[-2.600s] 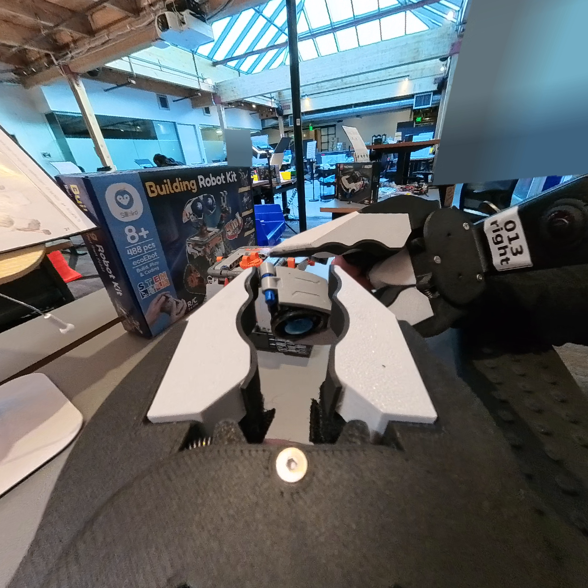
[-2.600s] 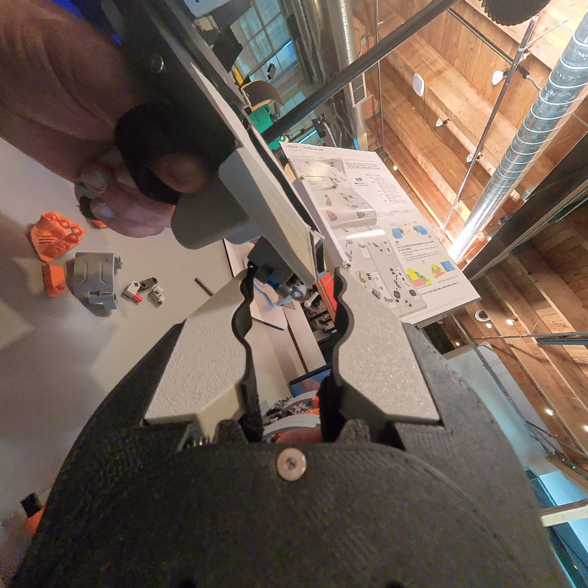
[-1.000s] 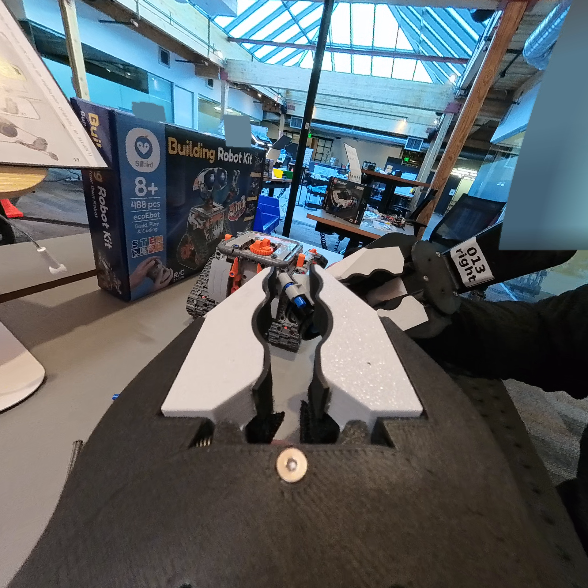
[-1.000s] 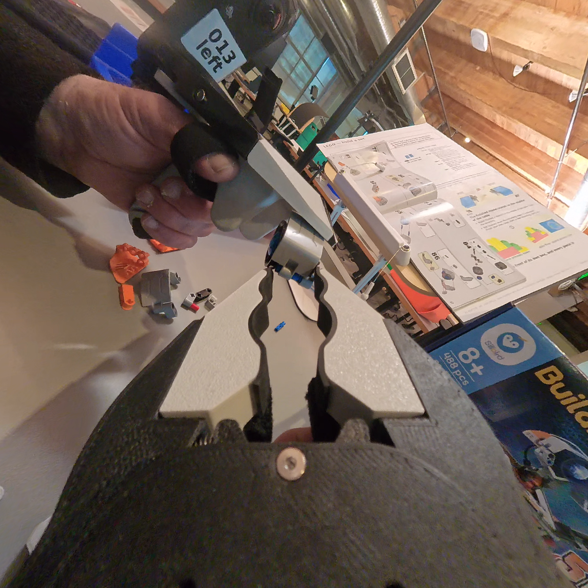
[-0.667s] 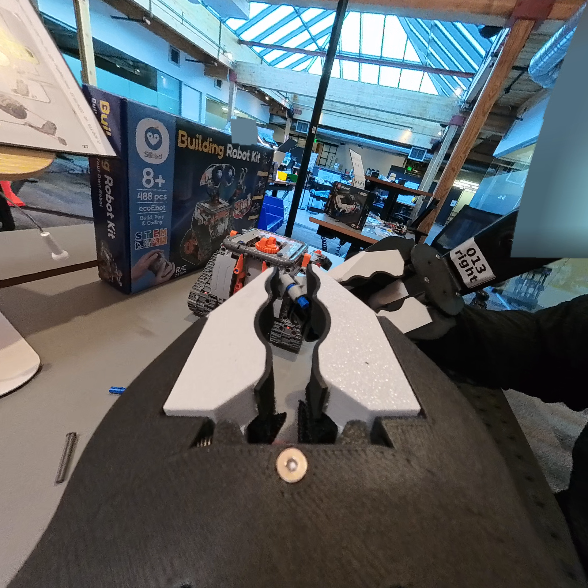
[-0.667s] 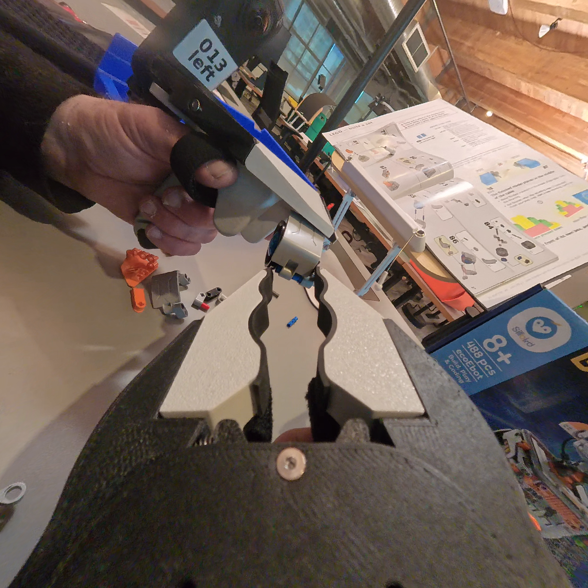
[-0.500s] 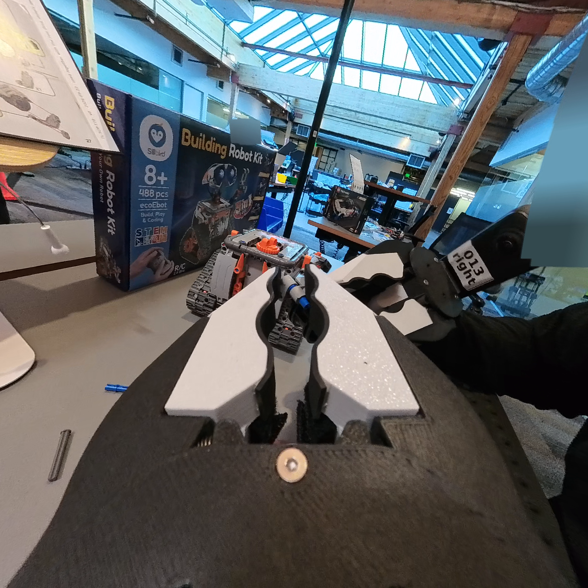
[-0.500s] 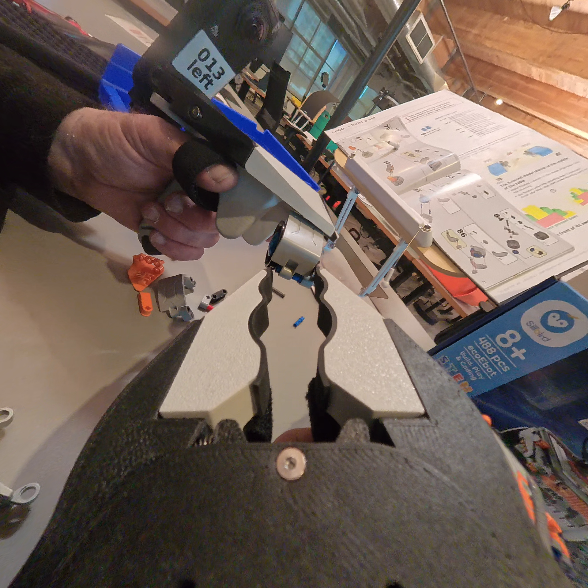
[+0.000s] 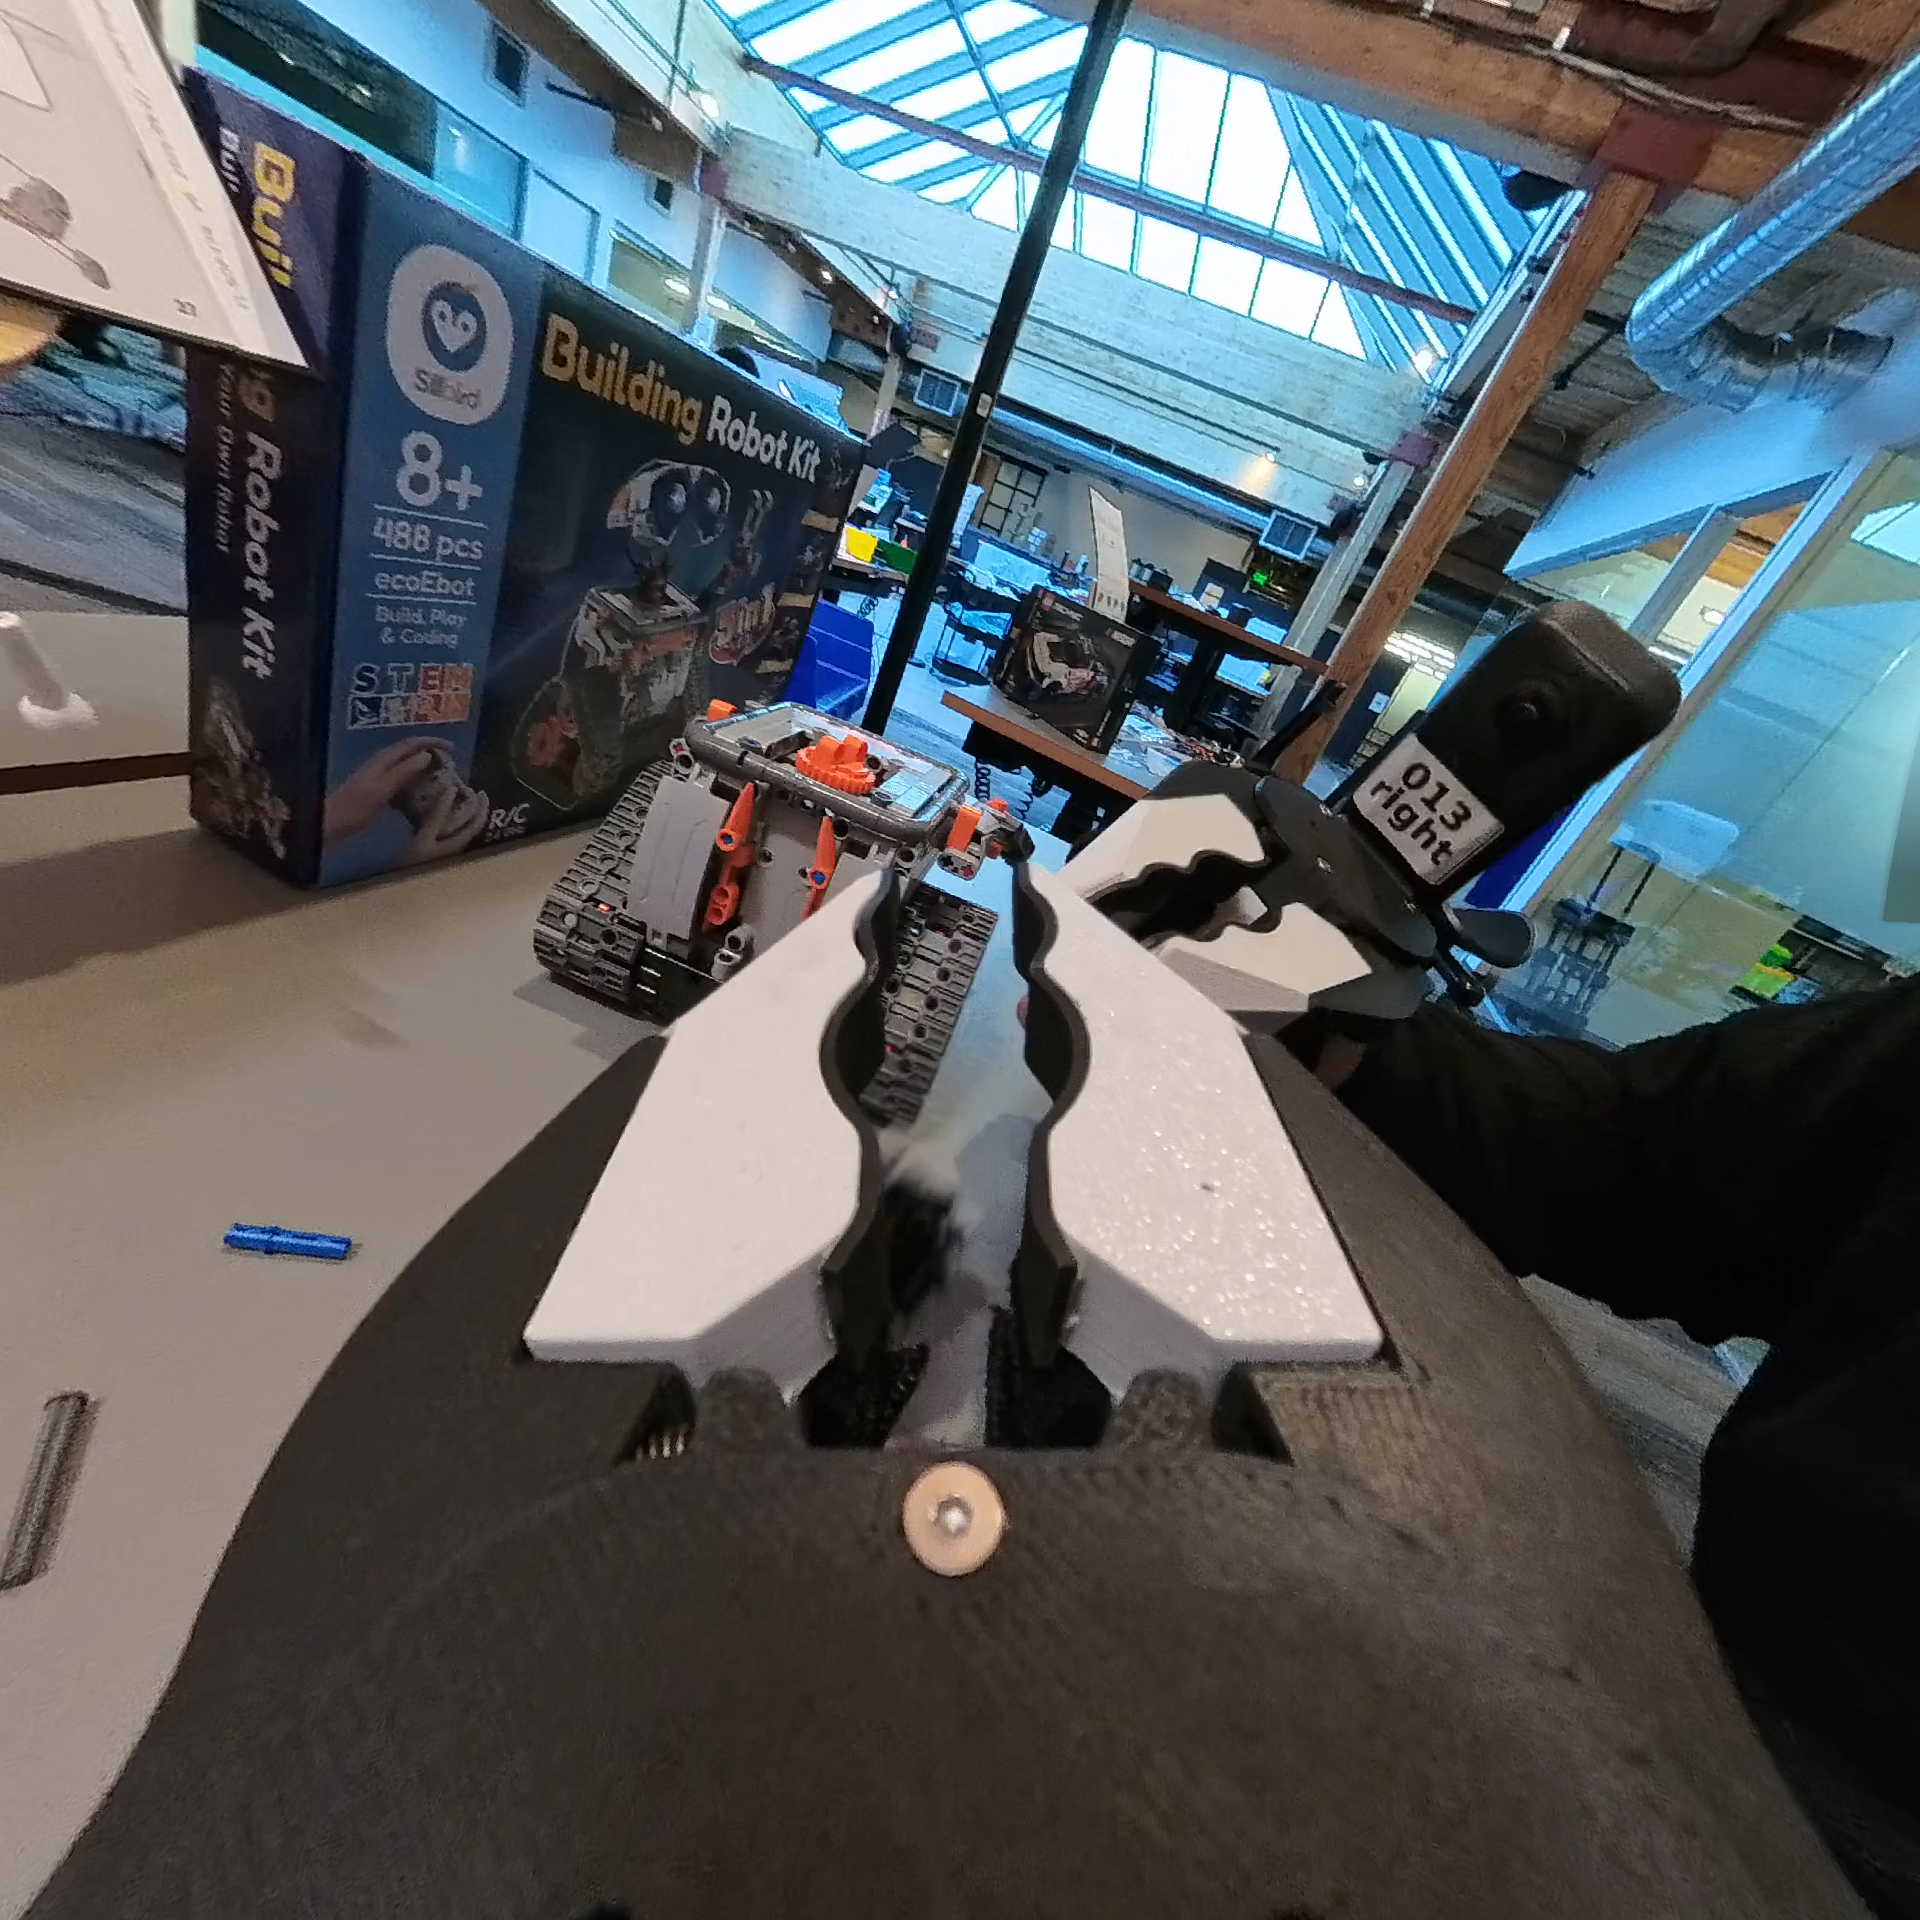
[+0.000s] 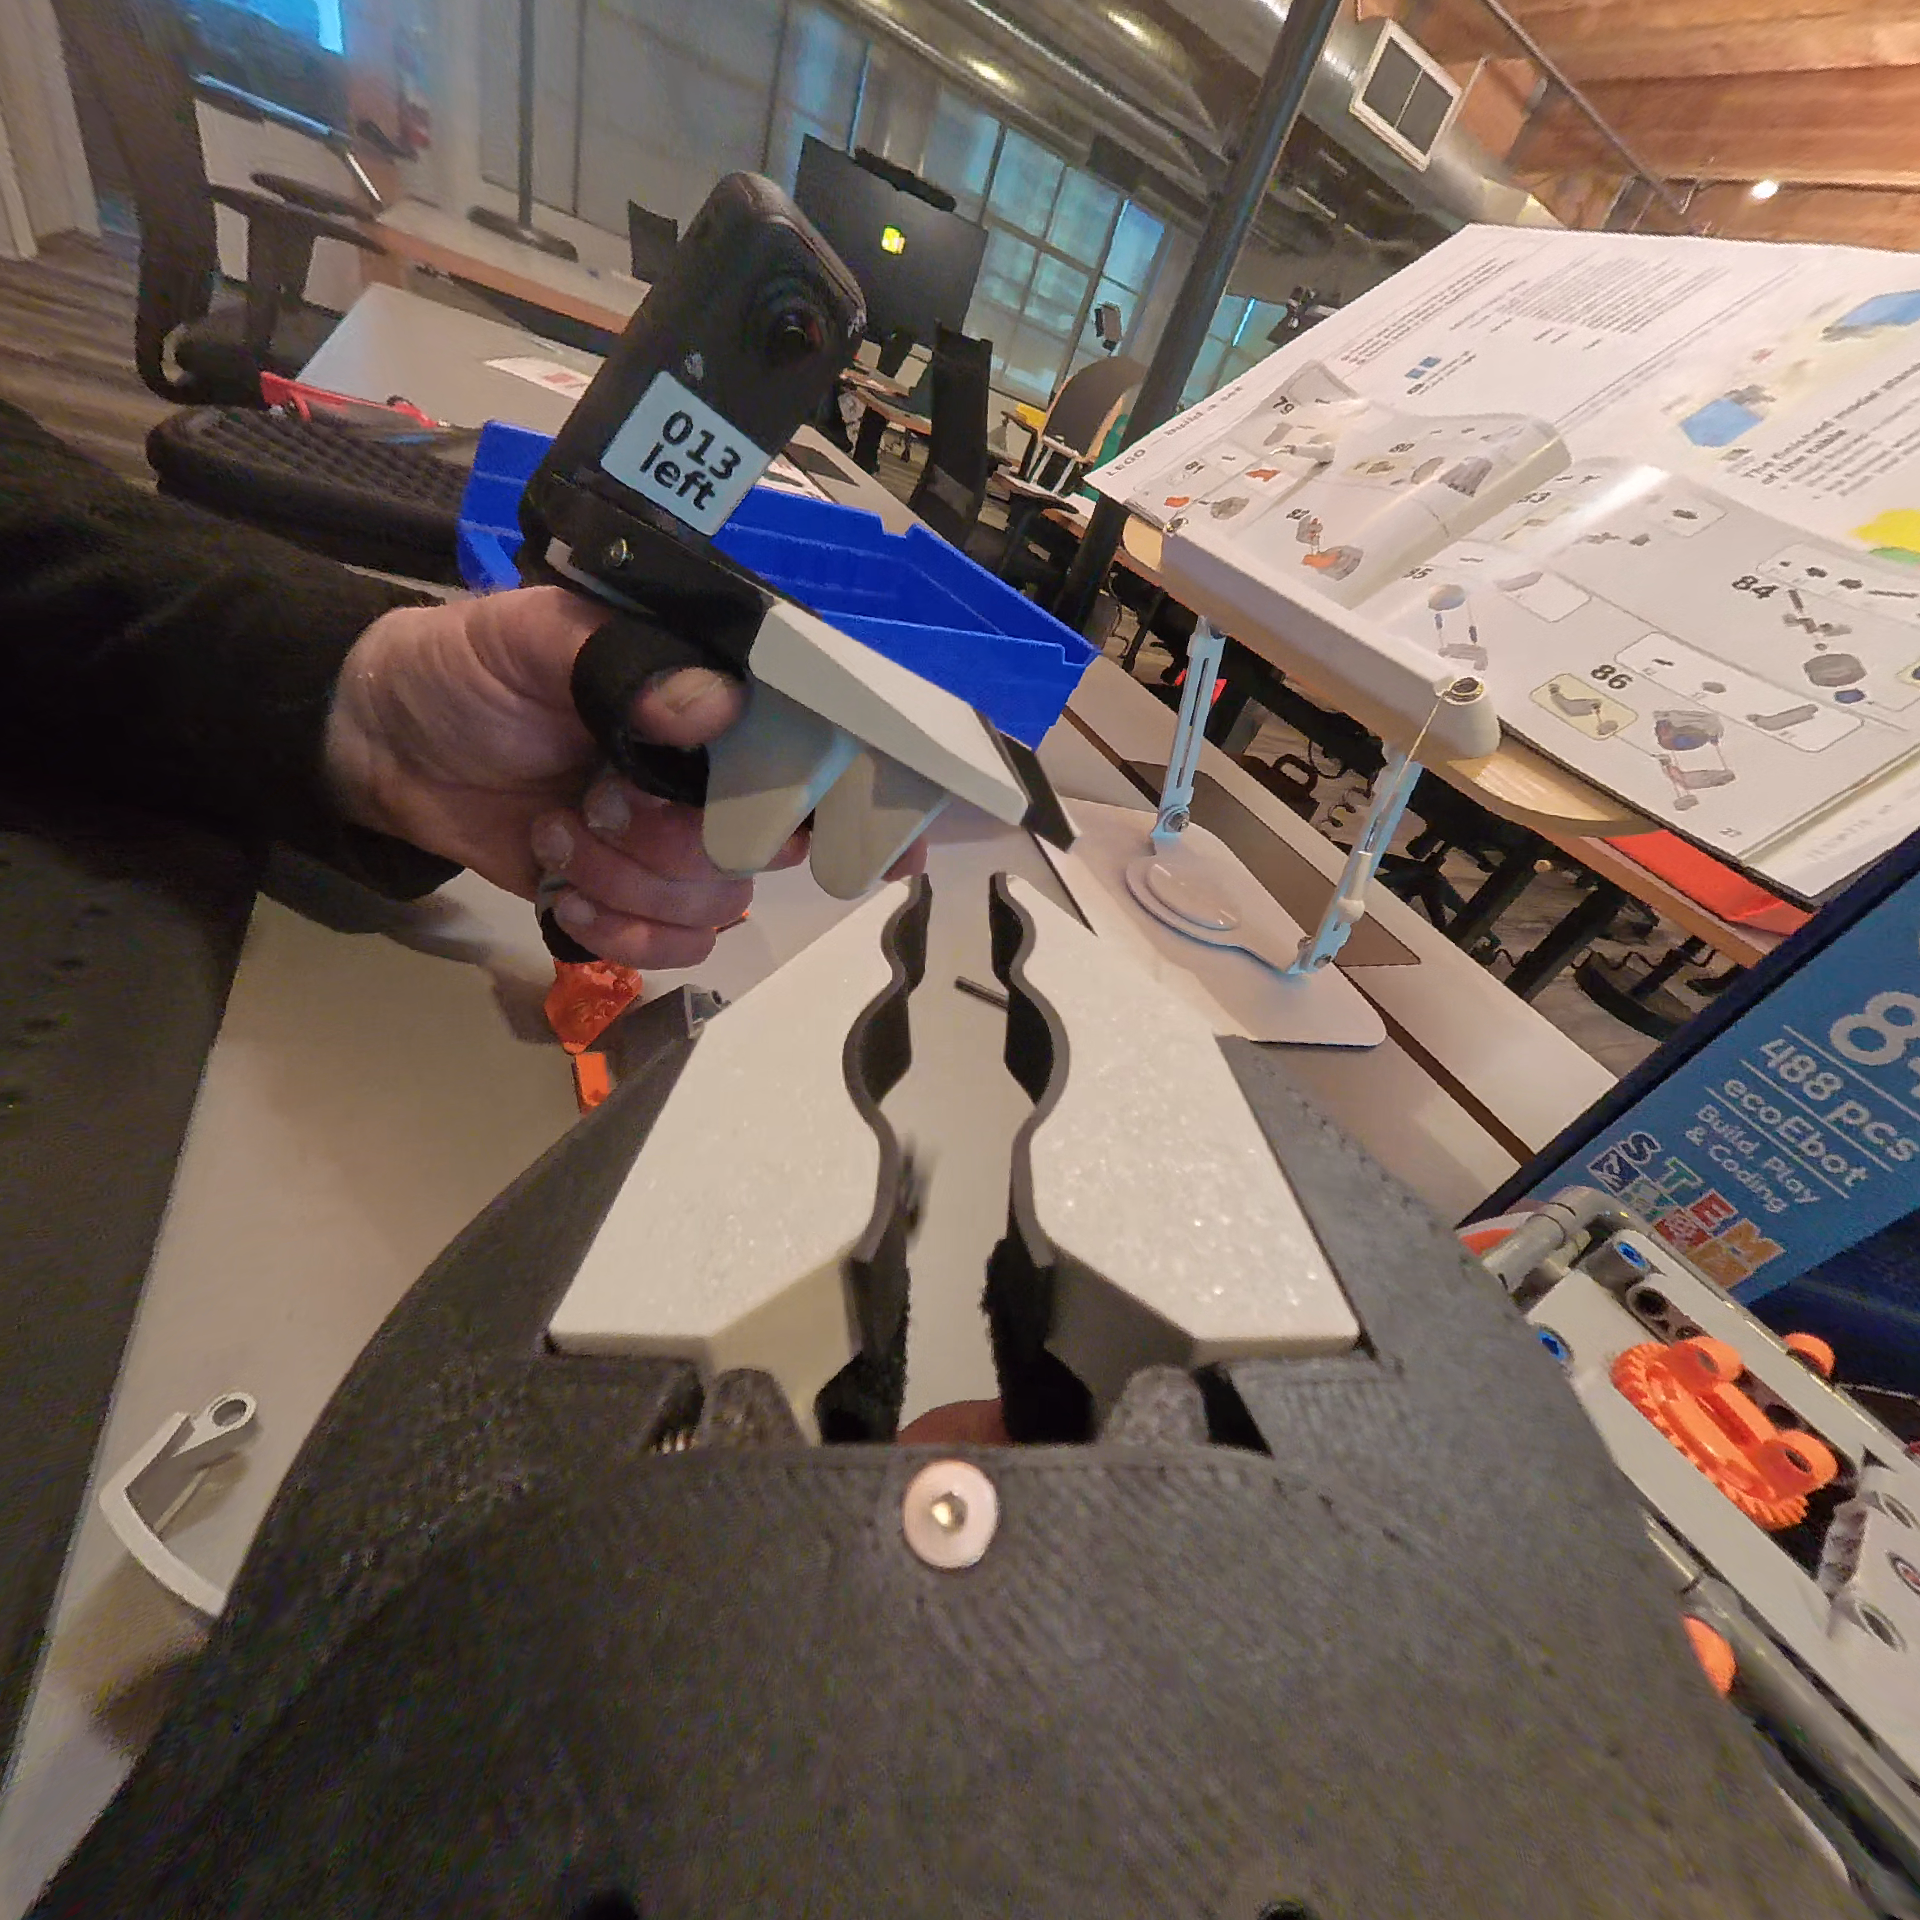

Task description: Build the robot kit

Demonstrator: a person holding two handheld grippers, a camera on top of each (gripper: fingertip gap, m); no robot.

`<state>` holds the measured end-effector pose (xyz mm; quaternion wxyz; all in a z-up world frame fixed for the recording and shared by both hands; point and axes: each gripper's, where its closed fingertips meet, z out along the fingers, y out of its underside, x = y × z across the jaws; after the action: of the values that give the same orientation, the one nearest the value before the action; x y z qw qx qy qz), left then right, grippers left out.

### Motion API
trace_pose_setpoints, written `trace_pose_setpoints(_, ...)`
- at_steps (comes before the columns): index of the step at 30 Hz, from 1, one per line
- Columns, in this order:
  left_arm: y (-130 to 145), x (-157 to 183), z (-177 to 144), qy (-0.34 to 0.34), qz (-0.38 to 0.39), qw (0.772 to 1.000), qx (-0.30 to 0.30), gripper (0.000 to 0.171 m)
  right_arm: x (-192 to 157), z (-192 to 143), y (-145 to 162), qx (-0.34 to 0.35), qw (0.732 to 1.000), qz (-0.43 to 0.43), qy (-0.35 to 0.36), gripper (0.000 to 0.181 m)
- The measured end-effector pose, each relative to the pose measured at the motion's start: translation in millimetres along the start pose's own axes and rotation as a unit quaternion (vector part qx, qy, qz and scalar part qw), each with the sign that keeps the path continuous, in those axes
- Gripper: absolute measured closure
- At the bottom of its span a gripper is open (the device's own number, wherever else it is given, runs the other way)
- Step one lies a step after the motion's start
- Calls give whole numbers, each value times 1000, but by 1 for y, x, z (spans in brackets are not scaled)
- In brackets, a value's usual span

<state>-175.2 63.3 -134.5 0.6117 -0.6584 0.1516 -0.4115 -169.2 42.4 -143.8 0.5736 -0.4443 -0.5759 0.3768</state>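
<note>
tracked model: grey-and-black brick-built tracked vehicle with orange gear and orange pins, standing on its treads on the pale grey tabletop; parked square in front of both tools, probably so its open top deck stays reachable.
left tool: white jaws apart with a narrow gap, nothing between them; tips just short of the model's near tread, pointed at it.
right tool: jaws likewise apart and empty; in the left wrist view comes in from the right, tips close beside the model's right side.
tool spacing: left tool's tips cross just above the right tool's tips in the right wrist view, near, contact not clear.
hand: person's hand in a dark sleeve wrapped round the left tool's grip, finger through a black loop; likely the trigger hold.
loose parts: small blue pin and dark thin axle lying apart on the tabletop left of the left tool; orange pieces under the hand; white curved bracket near the edge.
kit box: dark blue cardboard box with robot artwork, upright behind the model, printed face toward the tools; print left unquoted.
manual: open instruction booklet on a white tilted stand, angled for reading; numbered diagram steps visible.
bin: blue plastic tray behind the left tool.
tags: white printed sticker on each tool's black camera housing.
</note>
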Motion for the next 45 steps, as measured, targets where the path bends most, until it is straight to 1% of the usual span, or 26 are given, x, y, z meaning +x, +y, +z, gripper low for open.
trace_pose_setpoints(4,3,0,1,-1,7,1000,-9,154,-2,3,6,-17,1000,-5,-2,172)
trace_pose_setpoints(10,0,-14,-4,-35,26,999,-16,156,6,0,6,-21,1000,5,9,172)
trace_pose_setpoints(12,-1,-19,-6,-58,59,996,-28,155,8,0,8,-25,1000,4,13,171)
trace_pose_setpoints(15,-13,-26,-14,-99,128,986,-34,150,12,1,15,-44,999,6,17,170)
trace_pose_setpoints(18,-28,-30,-23,-136,168,976,-24,148,9,3,29,-83,997,1,2,157)
trace_pose_setpoints(21,-33,-33,-27,-159,201,966,-29,147,-1,8,46,-136,990,-3,-30,143)
trace_pose_setpoints(23,-35,-35,-29,-175,217,960,-31,147,-14,12,60,-184,981,-4,-67,134)
trace_pose_setpoints(27,-35,-37,-29,-179,221,958,-37,146,-39,23,81,-261,957,-33,-124,127)
trace_pose_setpoints(29,-34,-38,-29,-179,220,958,-44,146,-47,28,95,-298,943,-47,-142,130)
trace_pose_setpoints(32,-32,-38,-30,-179,225,956,-53,146,-51,34,109,-326,930,-84,-148,144)
trace_pose_setpoints(36,-32,-40,-33,-182,229,955,-58,145,-47,35,105,-316,935,-81,-139,145)
trace_pose_setpoints(38,-32,-42,-34,-181,225,956,-59,145,-42,35,95,-291,947,-43,-132,145)
trace_pose_setpoints(41,-28,-43,-33,-173,216,959,-67,144,-30,33,73,-235,965,24,-116,145)
trace_pose_setpoints(43,-20,-41,-31,-156,208,962,-86,141,-22,30,60,-202,972,60,-105,145)
trace_pose_setpoints(45,-14,-38,-29,-141,206,963,-99,139,-17,26,54,-190,974,74,-102,145)
